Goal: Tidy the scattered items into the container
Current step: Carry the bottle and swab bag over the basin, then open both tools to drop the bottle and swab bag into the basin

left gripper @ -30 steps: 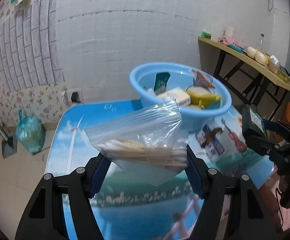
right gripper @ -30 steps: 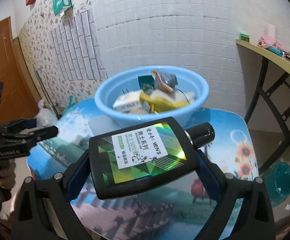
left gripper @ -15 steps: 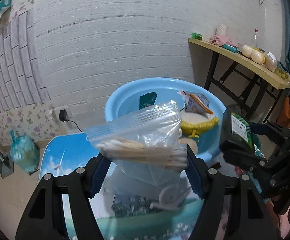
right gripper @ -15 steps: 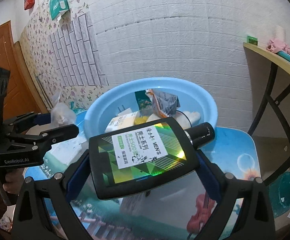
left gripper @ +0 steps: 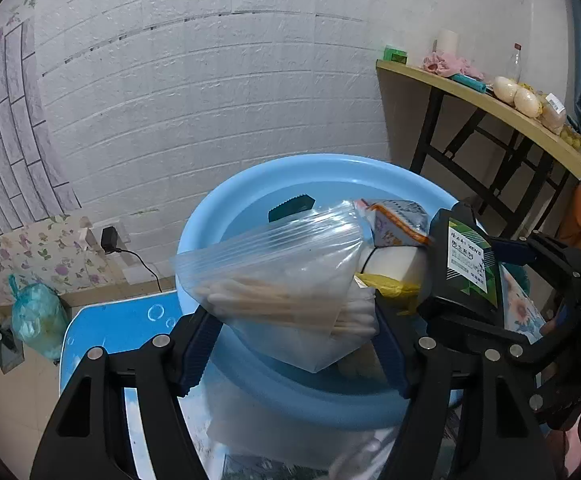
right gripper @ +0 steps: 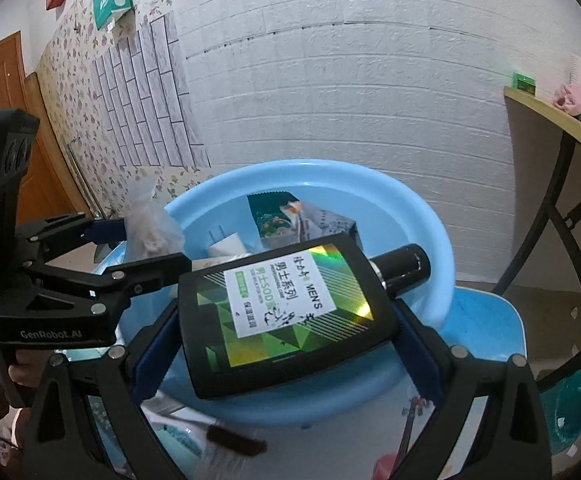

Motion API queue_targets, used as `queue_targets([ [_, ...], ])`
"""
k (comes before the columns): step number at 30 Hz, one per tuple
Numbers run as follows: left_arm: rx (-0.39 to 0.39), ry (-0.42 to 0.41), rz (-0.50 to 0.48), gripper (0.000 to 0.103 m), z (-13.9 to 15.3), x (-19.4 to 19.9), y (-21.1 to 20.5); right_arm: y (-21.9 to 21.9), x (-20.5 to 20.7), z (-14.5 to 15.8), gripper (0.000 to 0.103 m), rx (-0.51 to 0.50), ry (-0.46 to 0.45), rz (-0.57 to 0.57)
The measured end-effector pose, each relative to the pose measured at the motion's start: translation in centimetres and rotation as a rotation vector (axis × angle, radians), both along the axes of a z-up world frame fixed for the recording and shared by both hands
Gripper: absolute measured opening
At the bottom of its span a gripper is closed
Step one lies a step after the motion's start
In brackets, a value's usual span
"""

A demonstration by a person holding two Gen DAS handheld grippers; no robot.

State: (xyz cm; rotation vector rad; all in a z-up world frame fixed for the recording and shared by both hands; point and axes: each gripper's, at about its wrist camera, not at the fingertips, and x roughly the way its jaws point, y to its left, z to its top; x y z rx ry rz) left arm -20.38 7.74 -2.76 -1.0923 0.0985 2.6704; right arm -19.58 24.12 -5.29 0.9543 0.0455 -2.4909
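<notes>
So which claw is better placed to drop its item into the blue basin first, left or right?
Probably the right claw: its black bottle already overlaps the blue basin interior. The left claw holds its bag of cotton swabs nearer the basin's near rim. It's close.

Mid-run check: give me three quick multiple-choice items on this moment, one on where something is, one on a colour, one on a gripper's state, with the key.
1. Where is the clear bag of cotton swabs?
A. flat on the table
B. between the left gripper's fingers, in front of the basin
C. on the wall shelf

2. What colour is the basin?
A. light blue
B. red
C. white

3. What state is the right gripper in?
A. open and empty
B. out of view
C. shut on the black bottle

Key: 1 B, the blue pads flank the bag; 2 A, its rim is pale blue; 3 C, both pads press the bottle's sides.
</notes>
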Motion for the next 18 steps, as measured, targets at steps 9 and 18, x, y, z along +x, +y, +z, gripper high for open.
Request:
queue_targets([
  [9, -0.02, -0.009, -0.027, 0.076, -0.6, -1.4, 0.3, -0.1, -2.9, -0.7, 0.099, 0.005, -0.009, -0.014],
  [18, 0.024, -0.008, -0.046, 0.083, -0.4, -0.8, 0.2, 0.8, -2.2, -0.1, 0.099, -0.02, 0.027, -0.016],
])
